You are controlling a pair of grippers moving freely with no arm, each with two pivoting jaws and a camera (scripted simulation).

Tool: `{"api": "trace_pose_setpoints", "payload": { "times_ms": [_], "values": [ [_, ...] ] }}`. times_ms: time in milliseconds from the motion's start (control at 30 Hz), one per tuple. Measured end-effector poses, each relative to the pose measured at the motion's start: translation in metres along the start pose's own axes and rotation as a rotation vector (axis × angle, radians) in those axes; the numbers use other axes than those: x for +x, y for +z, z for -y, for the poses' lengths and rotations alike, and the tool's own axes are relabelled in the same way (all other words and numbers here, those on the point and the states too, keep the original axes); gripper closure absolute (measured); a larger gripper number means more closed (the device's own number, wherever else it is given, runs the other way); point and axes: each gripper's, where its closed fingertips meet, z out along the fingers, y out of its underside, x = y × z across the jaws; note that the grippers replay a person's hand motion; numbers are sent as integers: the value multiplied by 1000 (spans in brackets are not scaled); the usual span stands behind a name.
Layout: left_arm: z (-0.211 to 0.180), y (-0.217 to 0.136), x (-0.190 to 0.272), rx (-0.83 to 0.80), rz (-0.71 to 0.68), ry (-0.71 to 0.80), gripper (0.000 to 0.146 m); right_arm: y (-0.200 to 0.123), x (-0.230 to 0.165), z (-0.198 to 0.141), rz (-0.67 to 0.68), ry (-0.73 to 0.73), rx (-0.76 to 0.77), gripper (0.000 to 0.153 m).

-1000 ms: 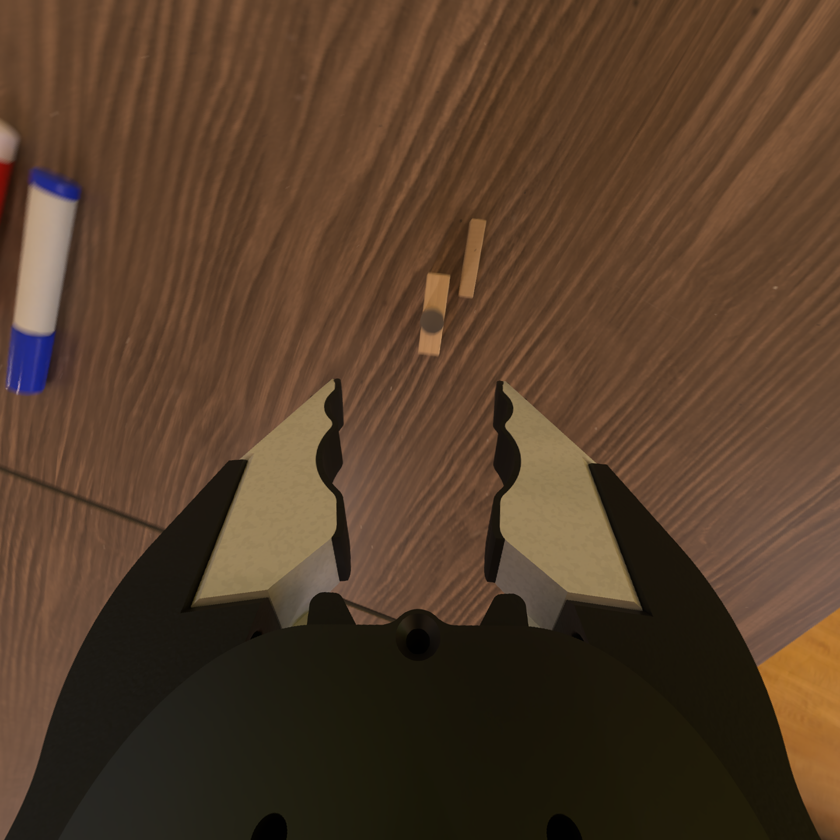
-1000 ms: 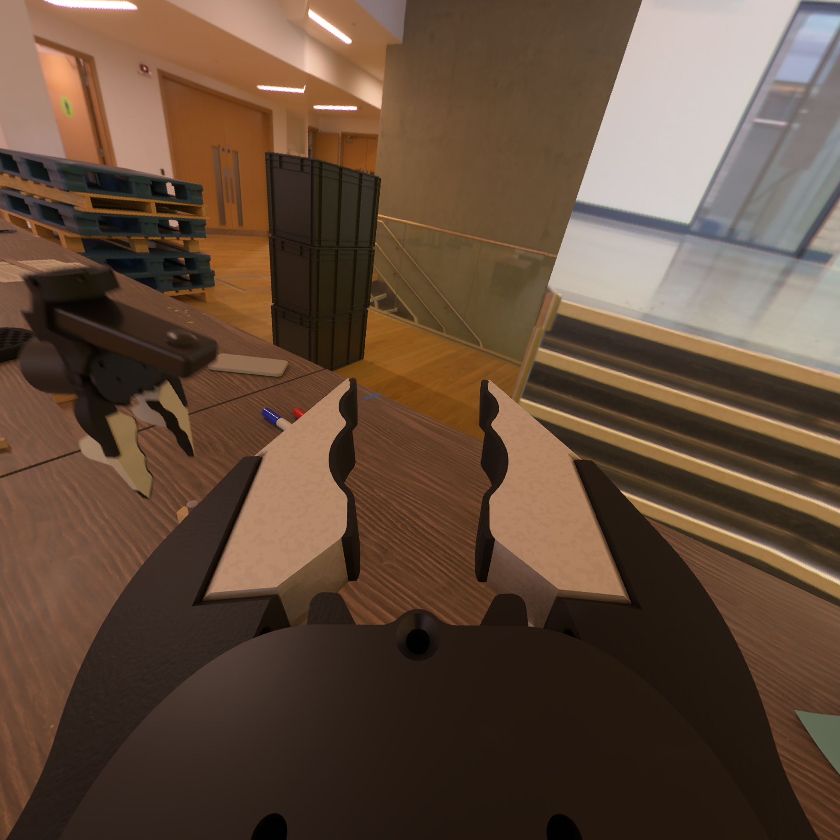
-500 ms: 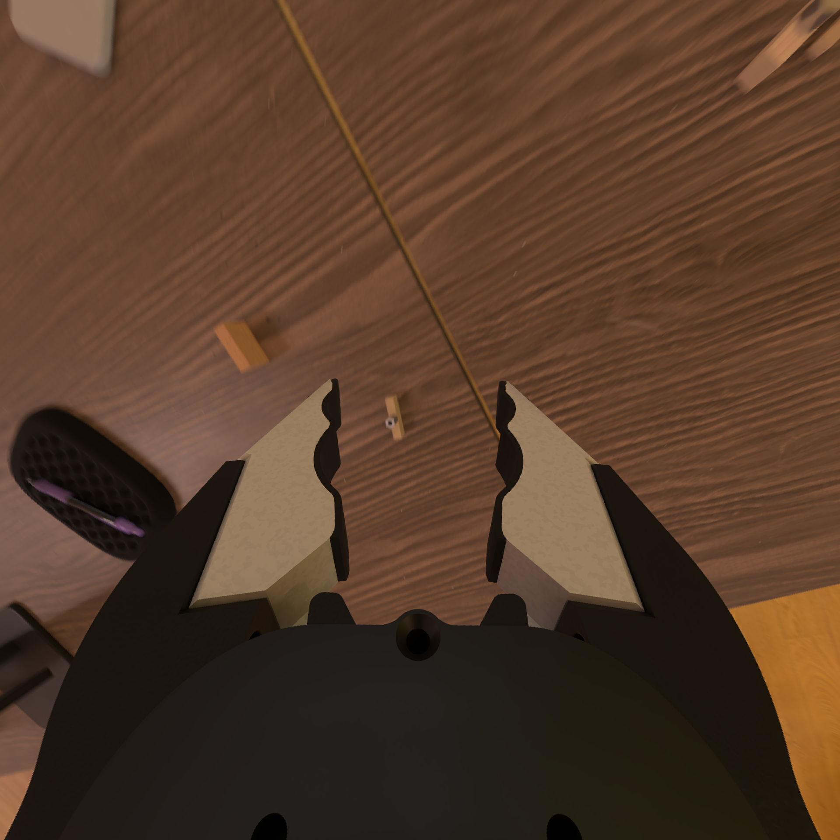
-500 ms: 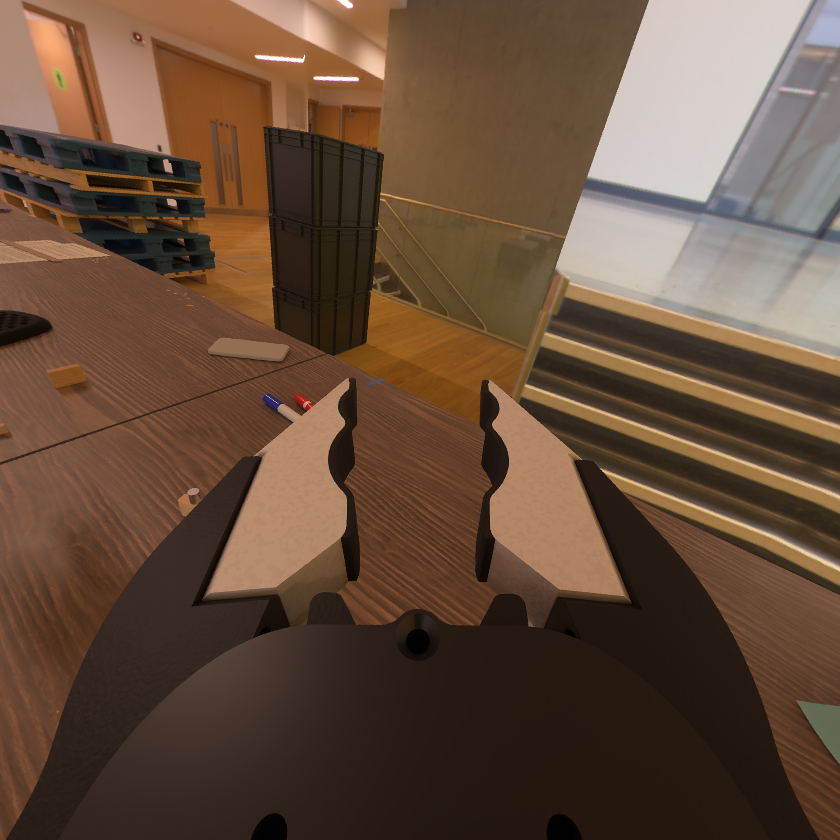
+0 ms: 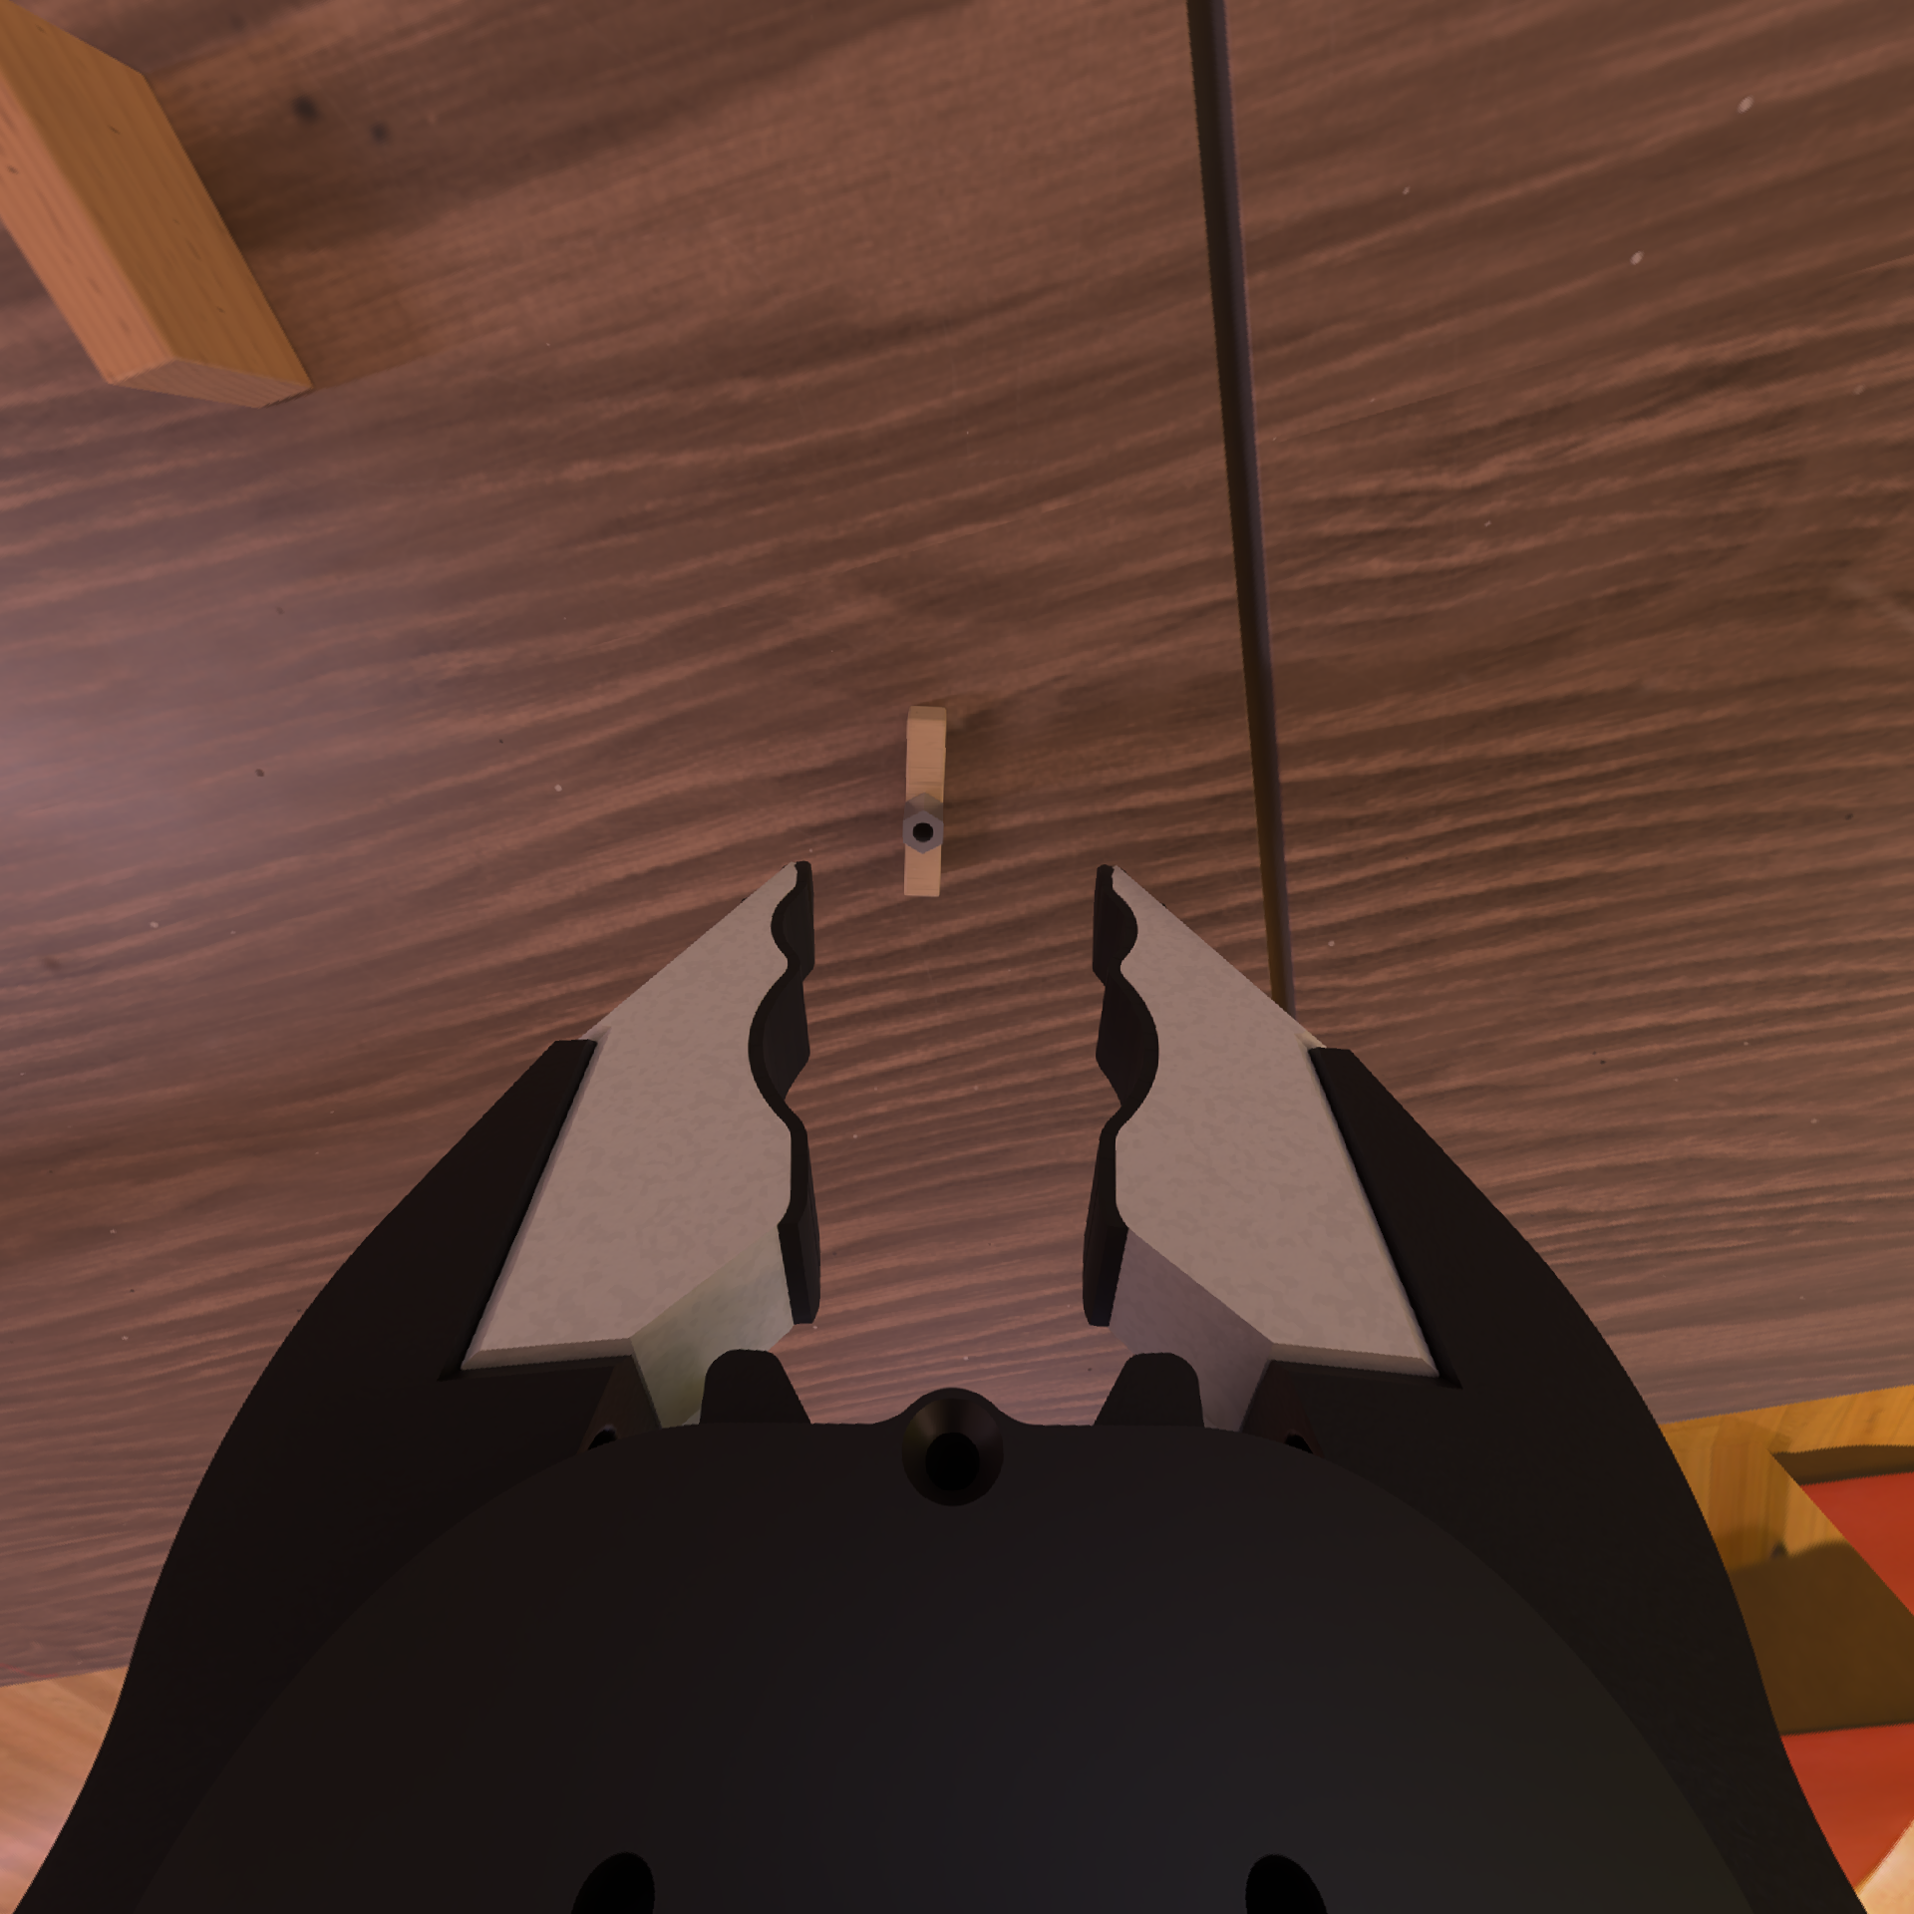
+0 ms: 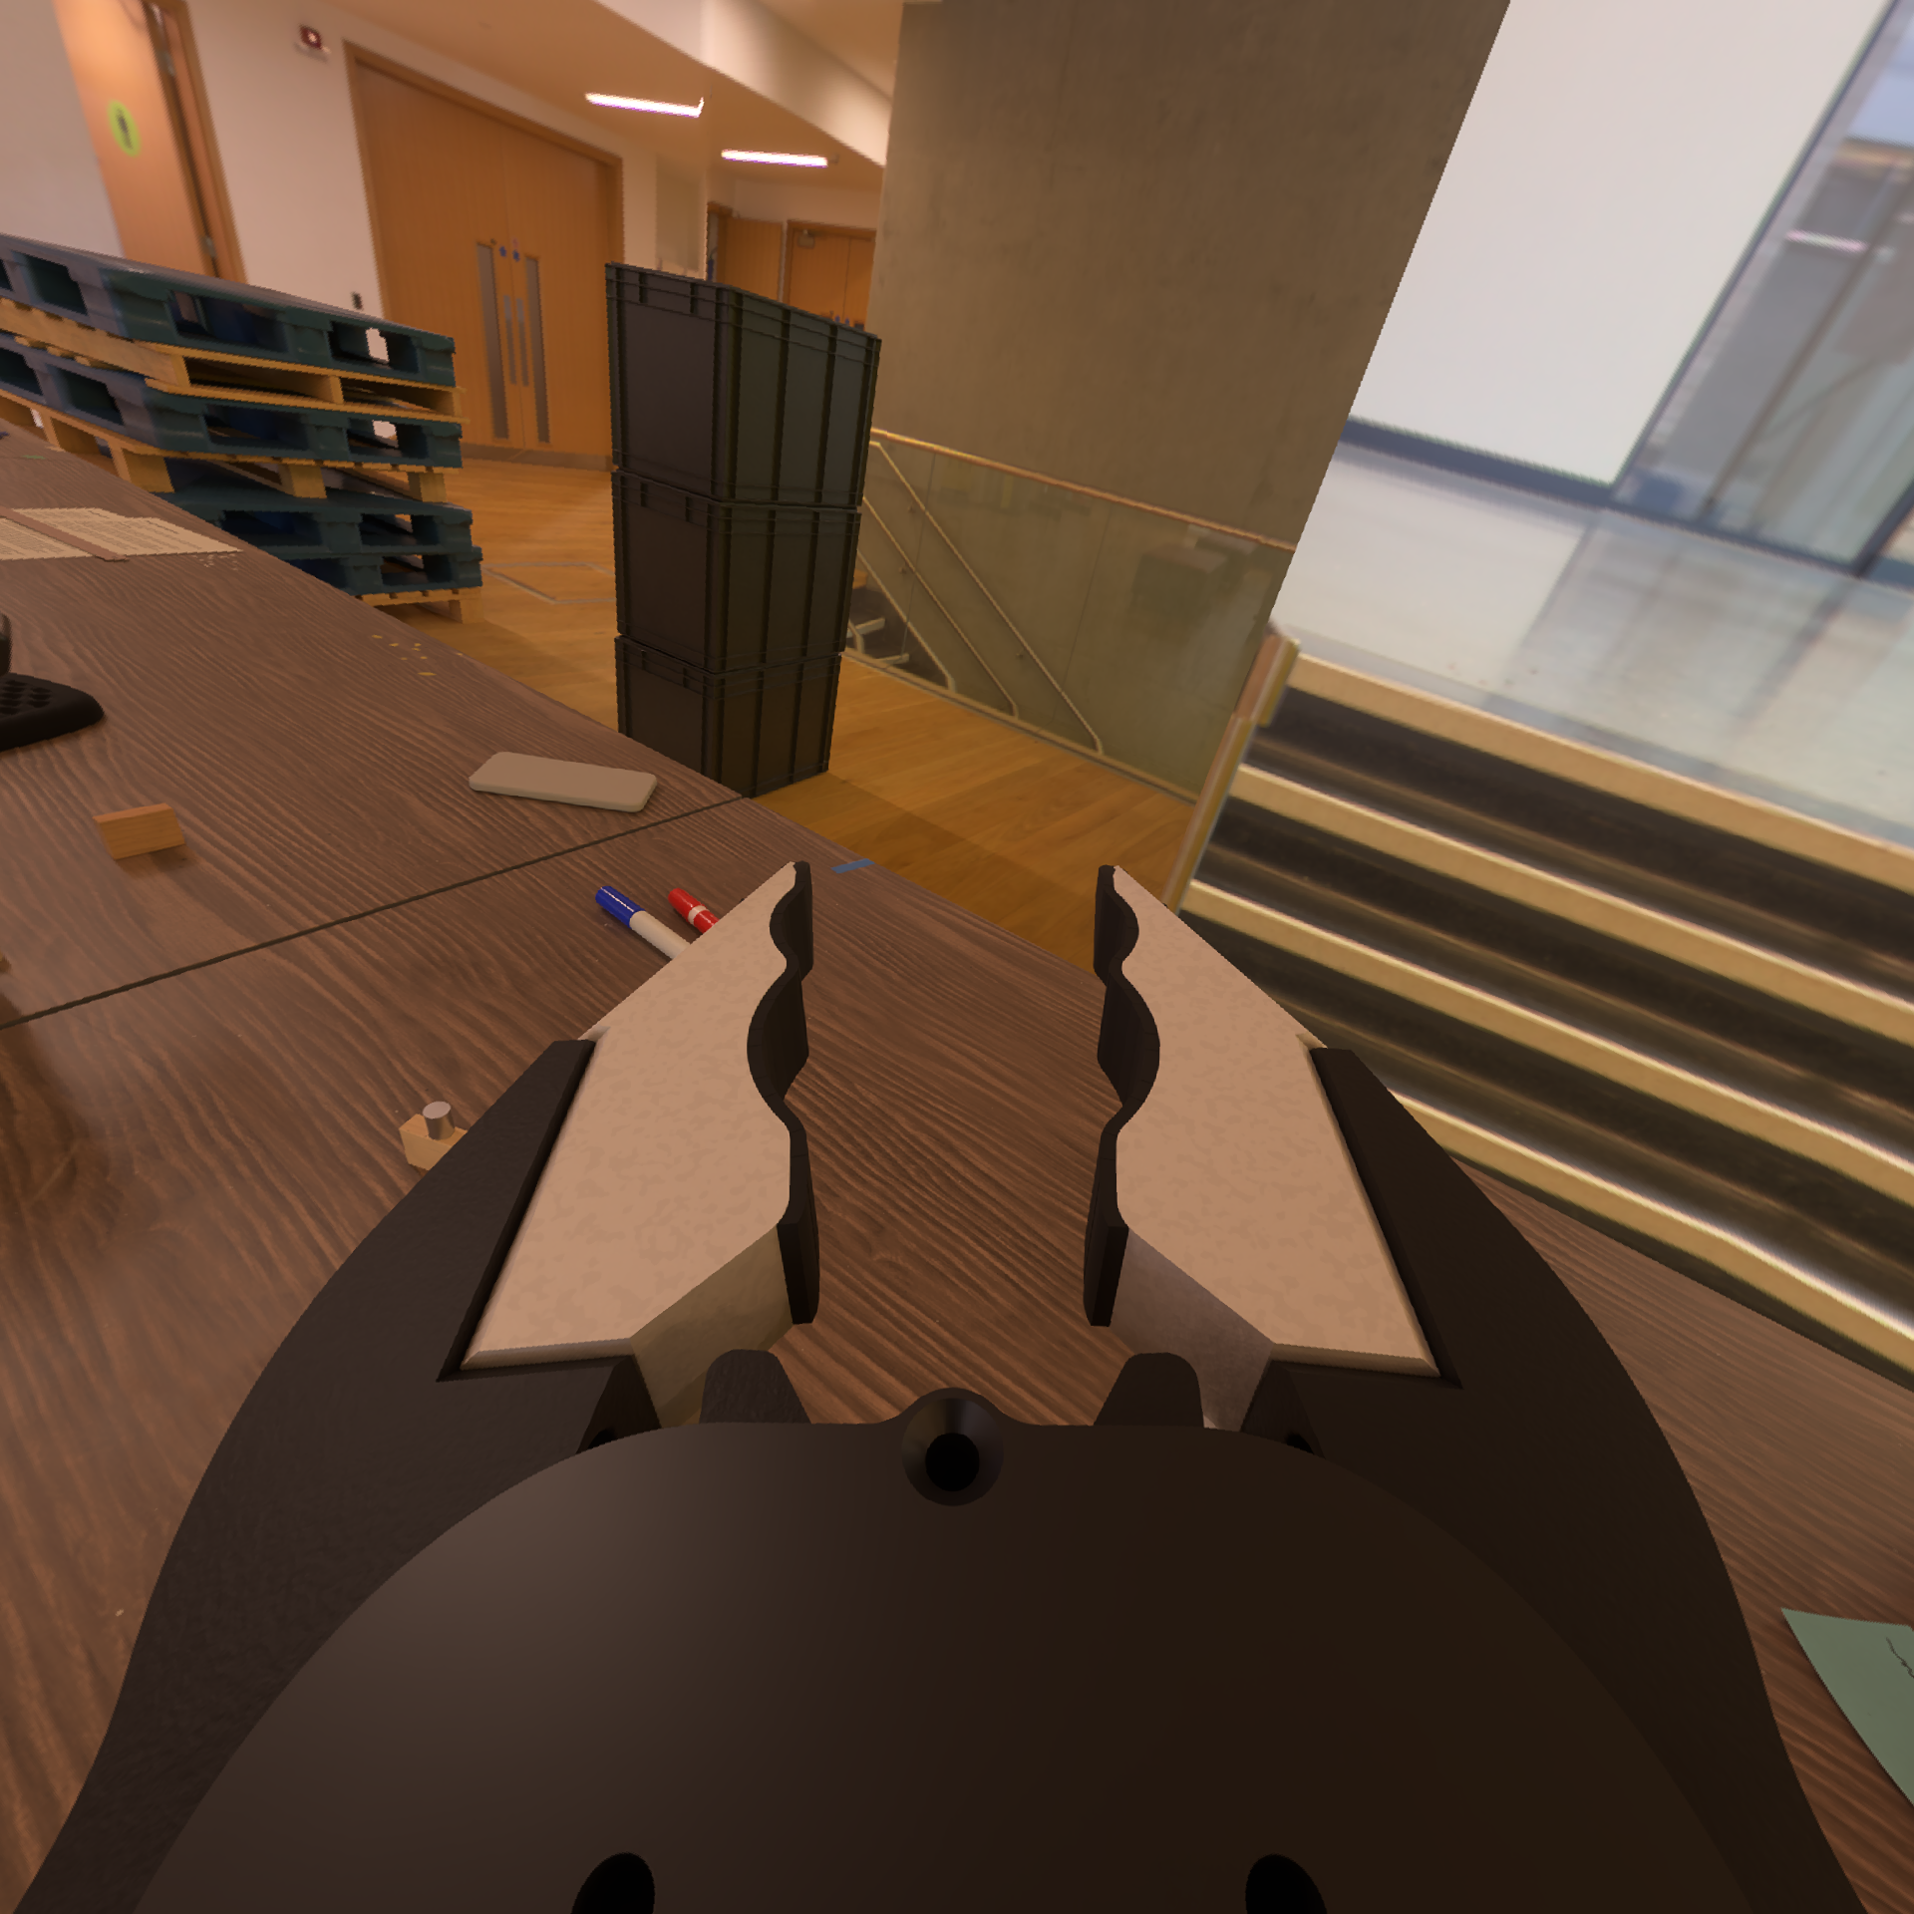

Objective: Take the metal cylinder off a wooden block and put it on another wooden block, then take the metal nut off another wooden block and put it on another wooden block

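In the left wrist view, a small metal nut [image 5: 921, 830] sits on a thin pale wooden block [image 5: 923, 798] on the dark wood table. My left gripper [image 5: 951, 870] is open and empty, pointing down above the table, with the nut just beyond its fingertips. A bigger orange wooden block [image 5: 124, 218] lies at upper left. In the right wrist view, the metal cylinder [image 6: 437, 1117] stands on a pale wooden block [image 6: 423, 1141] left of my right gripper [image 6: 951, 875], which is open and empty. The orange block [image 6: 140, 831] lies farther left.
A dark seam line [image 5: 1238, 466] crosses the table right of the nut. A blue marker [image 6: 640, 920], a red marker [image 6: 692, 909], a grey flat case [image 6: 564, 781] and a black mesh object [image 6: 41, 706] lie on the table. The table edge [image 6: 984, 911] and stairs are beyond.
My left gripper has swung from above the cylinder's block to above the nut's block and turned so the block lines up between its fingers. The left gripper has left the right wrist view.
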Motion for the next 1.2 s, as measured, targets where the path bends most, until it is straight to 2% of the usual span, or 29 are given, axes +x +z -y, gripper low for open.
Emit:
{"api": "trace_pose_setpoints", "payload": {
  "times_ms": [567,633,733,1200],
  "values": [
    [-3,20,-7,-86,69,20,106,-1,1,1,-14,-9,2,98],
    [-3,20,-6,-83,68,25,111,-2,2,1,-16,-7,6,98],
    [-4,19,-5,-79,70,36,139,-3,3,2,-20,-4,14,98],
    [2,1,0,-44,52,60,138,-4,4,2,-21,-1,18,98]
  ]
}}
